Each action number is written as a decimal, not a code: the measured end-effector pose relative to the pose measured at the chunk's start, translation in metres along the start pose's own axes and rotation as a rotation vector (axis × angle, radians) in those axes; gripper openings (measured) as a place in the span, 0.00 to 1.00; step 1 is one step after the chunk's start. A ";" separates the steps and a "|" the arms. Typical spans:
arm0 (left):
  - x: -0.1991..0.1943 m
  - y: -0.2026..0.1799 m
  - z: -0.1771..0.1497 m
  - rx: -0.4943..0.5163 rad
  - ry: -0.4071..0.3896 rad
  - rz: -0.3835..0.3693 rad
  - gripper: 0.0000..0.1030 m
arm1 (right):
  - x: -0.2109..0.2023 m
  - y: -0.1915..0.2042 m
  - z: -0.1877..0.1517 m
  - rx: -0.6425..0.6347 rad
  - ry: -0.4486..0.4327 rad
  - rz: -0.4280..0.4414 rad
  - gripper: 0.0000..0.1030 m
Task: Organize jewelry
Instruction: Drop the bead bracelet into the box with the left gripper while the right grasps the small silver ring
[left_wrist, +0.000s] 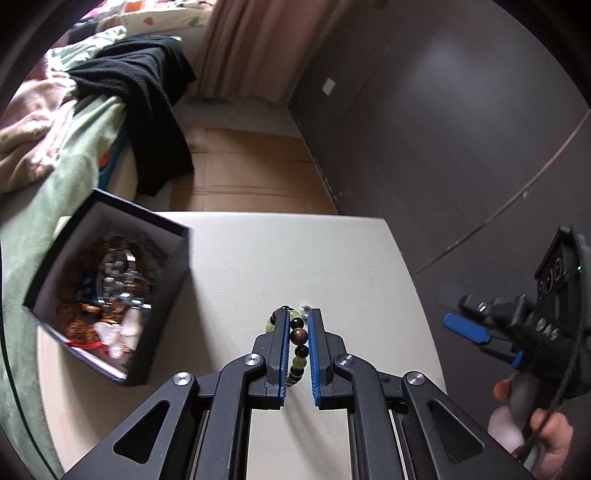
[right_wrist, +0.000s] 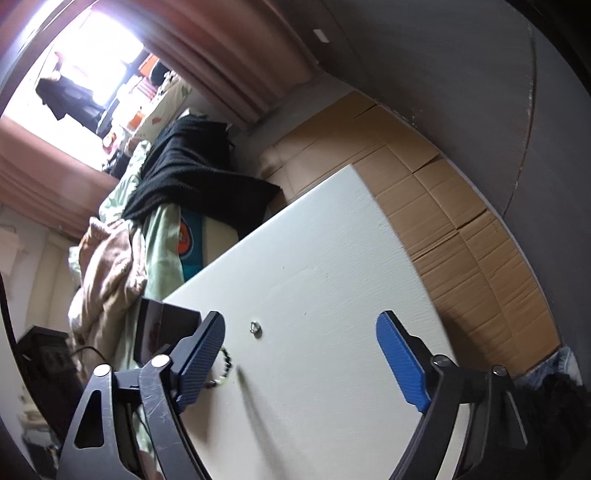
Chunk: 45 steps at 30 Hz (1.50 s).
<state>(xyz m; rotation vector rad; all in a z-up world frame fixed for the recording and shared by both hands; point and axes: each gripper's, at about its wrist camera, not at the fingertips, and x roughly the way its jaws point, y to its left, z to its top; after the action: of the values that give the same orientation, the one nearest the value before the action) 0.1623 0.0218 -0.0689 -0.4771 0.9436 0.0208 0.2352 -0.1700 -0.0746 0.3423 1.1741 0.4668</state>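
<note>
A bracelet (left_wrist: 298, 336) of dark, brown and pale green beads hangs between the blue pads of my left gripper (left_wrist: 298, 314), which is shut on it just above the white table (left_wrist: 258, 258). To its left stands an open black box (left_wrist: 170, 280) holding a metal watch band and other jewelry. My right gripper (right_wrist: 301, 320) is open over the table, nothing between its fingers. A small silver ring (right_wrist: 255, 328) lies on the table ahead of it. A piece of the bracelet (right_wrist: 225, 363) shows beside its left finger, near the box (right_wrist: 166, 325). The left wrist view also catches the right gripper (left_wrist: 456, 310) at the table's right edge.
A bed with a green blanket (left_wrist: 55, 177) and a black garment (left_wrist: 147, 99) runs along the table's left side. Flattened cardboard (right_wrist: 461, 221) covers the floor beyond the table. A dark wall (left_wrist: 443, 129) stands at the right. A hand (left_wrist: 546, 435) holds the right gripper's handle.
</note>
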 end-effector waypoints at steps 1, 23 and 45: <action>-0.002 0.003 0.001 -0.005 -0.005 0.001 0.09 | 0.004 0.004 -0.001 -0.014 0.008 -0.002 0.74; -0.071 0.070 0.016 -0.138 -0.141 -0.044 0.09 | 0.078 0.065 -0.023 -0.194 0.079 -0.145 0.28; -0.074 0.096 0.022 -0.166 -0.166 -0.128 0.17 | 0.091 0.096 -0.035 -0.354 0.057 -0.331 0.14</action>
<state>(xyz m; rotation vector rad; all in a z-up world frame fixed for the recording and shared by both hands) 0.1137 0.1308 -0.0376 -0.6781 0.7502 0.0225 0.2144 -0.0397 -0.1126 -0.1712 1.1508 0.3850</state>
